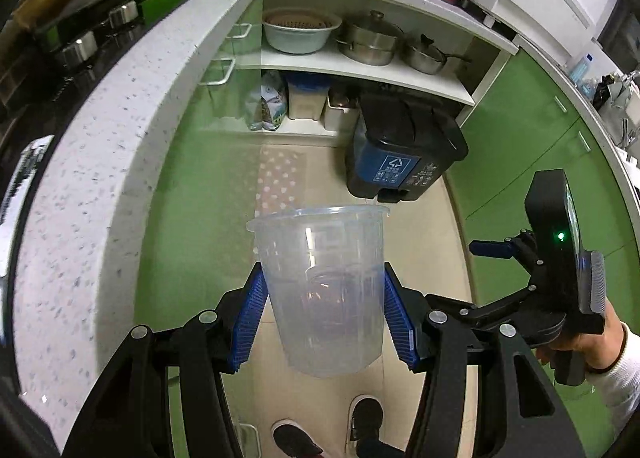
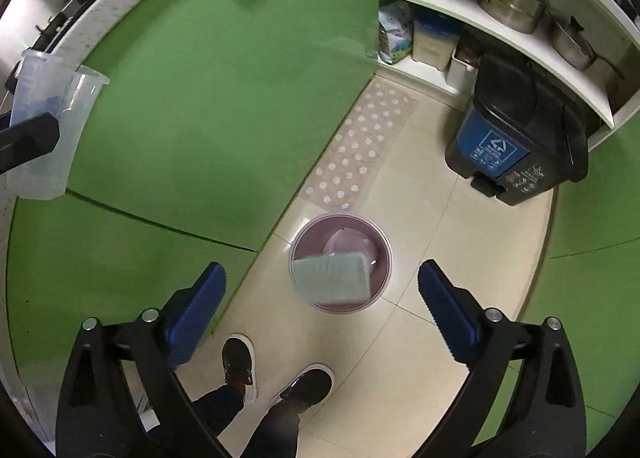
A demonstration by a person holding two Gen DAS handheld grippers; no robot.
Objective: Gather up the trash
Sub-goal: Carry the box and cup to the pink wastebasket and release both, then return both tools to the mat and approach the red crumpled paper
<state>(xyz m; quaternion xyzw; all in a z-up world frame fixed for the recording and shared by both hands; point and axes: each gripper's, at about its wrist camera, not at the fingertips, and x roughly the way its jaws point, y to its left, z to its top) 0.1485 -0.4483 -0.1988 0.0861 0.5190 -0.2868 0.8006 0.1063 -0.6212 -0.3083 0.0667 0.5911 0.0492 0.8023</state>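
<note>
A clear plastic cup [image 1: 322,290] is clamped centre-frame by the left gripper [image 1: 322,312]. The right gripper [image 2: 320,314] is spread wide, empty, above a pink bin [image 2: 340,262] on open floor.

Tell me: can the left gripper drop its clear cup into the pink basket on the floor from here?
Probably yes. The left gripper is shut on the clear cup. The pink basket is open-topped, a pale green piece sits over its rim, and the right gripper hangs open above it and may need moving aside.

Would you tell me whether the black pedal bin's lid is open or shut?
Shut: the black pedal bin shows its dark lid lying flat over the top.
</note>
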